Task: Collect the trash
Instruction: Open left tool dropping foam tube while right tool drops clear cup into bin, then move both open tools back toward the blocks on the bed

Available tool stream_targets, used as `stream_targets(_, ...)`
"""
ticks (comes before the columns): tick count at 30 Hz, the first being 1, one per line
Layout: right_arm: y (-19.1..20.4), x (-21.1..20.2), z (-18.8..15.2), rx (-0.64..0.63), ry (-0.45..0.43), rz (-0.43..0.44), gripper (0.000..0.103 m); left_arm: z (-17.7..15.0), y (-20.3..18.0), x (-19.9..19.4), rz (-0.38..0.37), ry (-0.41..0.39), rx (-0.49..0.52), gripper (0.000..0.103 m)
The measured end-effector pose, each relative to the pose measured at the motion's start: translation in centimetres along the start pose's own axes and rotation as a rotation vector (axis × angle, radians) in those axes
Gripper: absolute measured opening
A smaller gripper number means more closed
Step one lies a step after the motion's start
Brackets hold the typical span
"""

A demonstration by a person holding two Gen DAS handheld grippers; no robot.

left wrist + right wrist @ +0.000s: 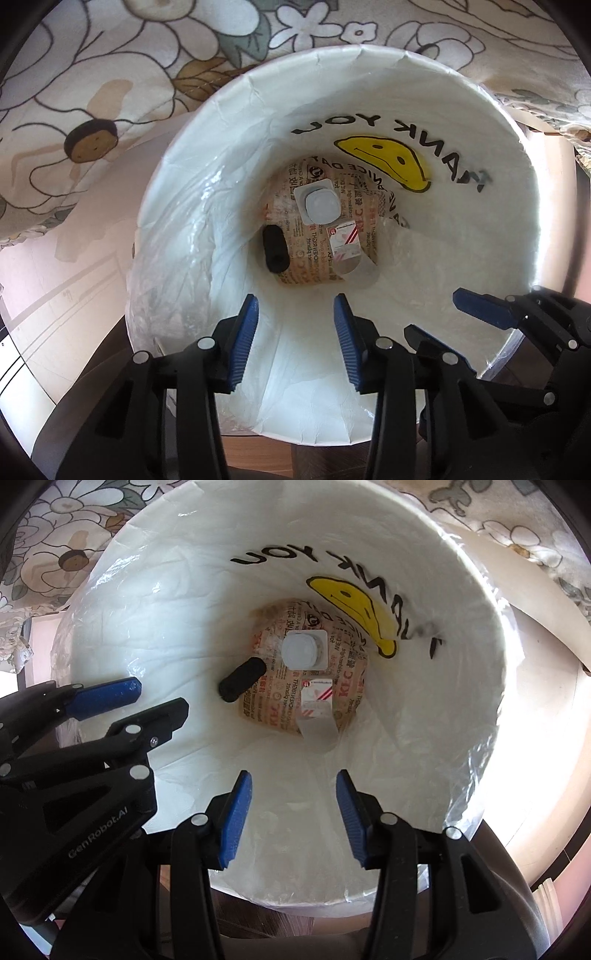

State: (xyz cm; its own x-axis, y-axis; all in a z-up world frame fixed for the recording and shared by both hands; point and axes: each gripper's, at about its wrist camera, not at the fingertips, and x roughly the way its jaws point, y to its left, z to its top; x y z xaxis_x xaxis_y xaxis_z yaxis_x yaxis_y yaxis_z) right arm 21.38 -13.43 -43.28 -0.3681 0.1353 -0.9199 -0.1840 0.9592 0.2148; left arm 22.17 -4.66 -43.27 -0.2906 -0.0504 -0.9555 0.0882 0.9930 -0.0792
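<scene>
**Hovering over the lined bin, both claws empty**

Pointing steeply down into the bin, the left claw has its 2 blue pads apart with nothing between them. The right claw sits just beside it over the same opening, its pads also apart and bare. In the left view the right claw shows at the lower right edge; in the right view the left claw shows at the left, one blue finger and one black finger reaching over the rim.

Below them is the white bag lining the bin, its plastic folded over the rim. Its far inner wall carries a yellow smiley and black lettering, seen upside down.

The trash lies at the bottom of the bag. A printed brown wrapper covers the base. On it rest a white blister pack, a small red-and-white packet just below that, and a black cylinder leaning at the wrapper's left edge.

Beyond the bin, a flowered cloth fills the background.
</scene>
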Motion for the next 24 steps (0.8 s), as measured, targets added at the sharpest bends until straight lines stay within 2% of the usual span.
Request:
stream_targets(7, 0.6, -1.4, -1.3, -0.013, -0.023, 0.000, 0.049, -1.3, 0.5, -2.1, 0.002, -0.021, 0.004, 0.045)
stream_targets(14, 1.1, -4.6, -3.7, -0.030, -0.100, 0.003, 0.049, -4.3, 1.0, -5.2, -0.004, -0.088, 0.022, 0.045)
stream_targets(18, 1.4, -7.6, -6.0, -0.068, -0.161, -0.024, 0.049, -6.2, 1.6, -8.6, -0.021, -0.160, 0.024, 0.045)
stream_targets(24, 1.9, -13.4, -9.3, -0.132, -0.302, -0.071, 0.049, -9.0, 2.4, -16.3, -0.032, -0.330, 0.043, 0.045)
